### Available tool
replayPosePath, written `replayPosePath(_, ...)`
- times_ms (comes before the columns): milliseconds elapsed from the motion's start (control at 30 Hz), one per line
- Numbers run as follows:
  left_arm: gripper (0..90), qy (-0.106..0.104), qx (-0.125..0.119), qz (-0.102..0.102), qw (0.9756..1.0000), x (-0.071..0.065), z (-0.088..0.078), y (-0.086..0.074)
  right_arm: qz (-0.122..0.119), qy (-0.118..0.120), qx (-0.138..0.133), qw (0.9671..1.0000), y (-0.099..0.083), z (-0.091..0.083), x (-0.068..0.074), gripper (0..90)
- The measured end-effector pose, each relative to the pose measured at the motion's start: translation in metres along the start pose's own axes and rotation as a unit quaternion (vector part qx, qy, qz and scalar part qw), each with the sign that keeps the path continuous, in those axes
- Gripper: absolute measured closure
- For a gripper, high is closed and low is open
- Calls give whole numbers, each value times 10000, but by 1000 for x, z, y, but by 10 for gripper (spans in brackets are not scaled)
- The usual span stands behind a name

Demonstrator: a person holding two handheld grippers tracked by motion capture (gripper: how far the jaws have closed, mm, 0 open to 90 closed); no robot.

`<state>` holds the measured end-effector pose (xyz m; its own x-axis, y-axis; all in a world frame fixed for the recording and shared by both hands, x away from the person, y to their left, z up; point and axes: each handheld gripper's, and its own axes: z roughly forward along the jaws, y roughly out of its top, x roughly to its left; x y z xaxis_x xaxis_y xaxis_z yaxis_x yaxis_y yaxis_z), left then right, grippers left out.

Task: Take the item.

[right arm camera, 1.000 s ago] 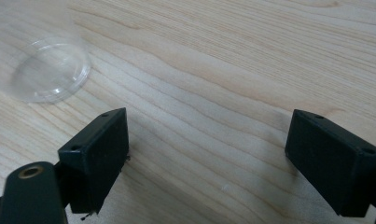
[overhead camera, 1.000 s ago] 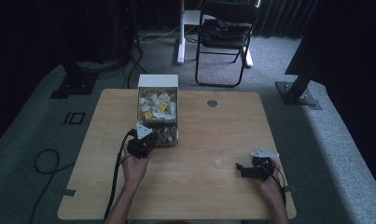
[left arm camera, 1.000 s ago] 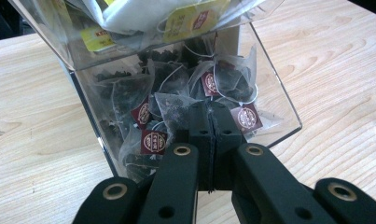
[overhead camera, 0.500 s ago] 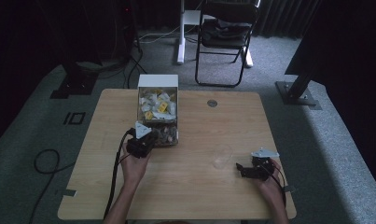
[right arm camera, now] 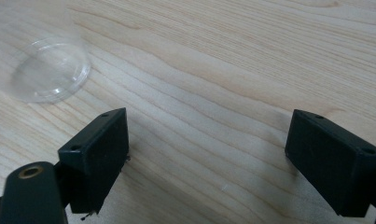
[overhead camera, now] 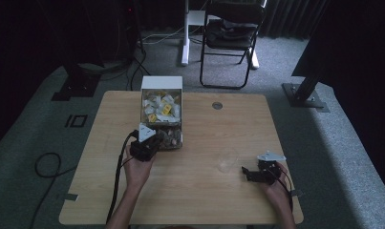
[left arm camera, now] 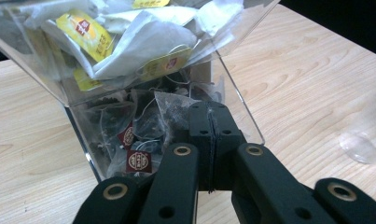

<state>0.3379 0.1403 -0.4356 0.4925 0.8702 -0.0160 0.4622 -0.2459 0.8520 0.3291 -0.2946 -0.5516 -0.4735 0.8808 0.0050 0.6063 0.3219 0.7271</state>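
A clear tea bag dispenser [overhead camera: 161,112] with a white top stands at the table's back left, packed with yellow-tagged sachets [left arm camera: 85,30] above and mesh tea bags with red tags [left arm camera: 139,161] in the open bottom tray. My left gripper [overhead camera: 157,139] [left arm camera: 209,112] reaches into that tray, its jaws pressed together with a mesh tea bag [left arm camera: 174,109] meeting their tips. A clear empty cup [overhead camera: 227,160] [right arm camera: 50,70] [left arm camera: 363,144] stands on the table right of centre. My right gripper [overhead camera: 246,172] [right arm camera: 209,149] rests open near it, nothing between its jaws.
The wooden table [overhead camera: 199,200] has a round cable grommet [overhead camera: 217,105] at the back. A folding chair [overhead camera: 230,38] and a white stand leg [overhead camera: 185,33] sit behind the table. A black cable [overhead camera: 116,186] trails from the left gripper.
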Motion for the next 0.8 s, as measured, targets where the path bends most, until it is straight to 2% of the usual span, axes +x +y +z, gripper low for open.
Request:
replayPosePath(600,900,-207,-107,164,9996,-10,-7,10,0,0,1,10000,0,0,0,133)
replayPosePath(800,900,-332,-130,130,9993,-13,-8,11,-2,-3,3,10000,0,0,0,132)
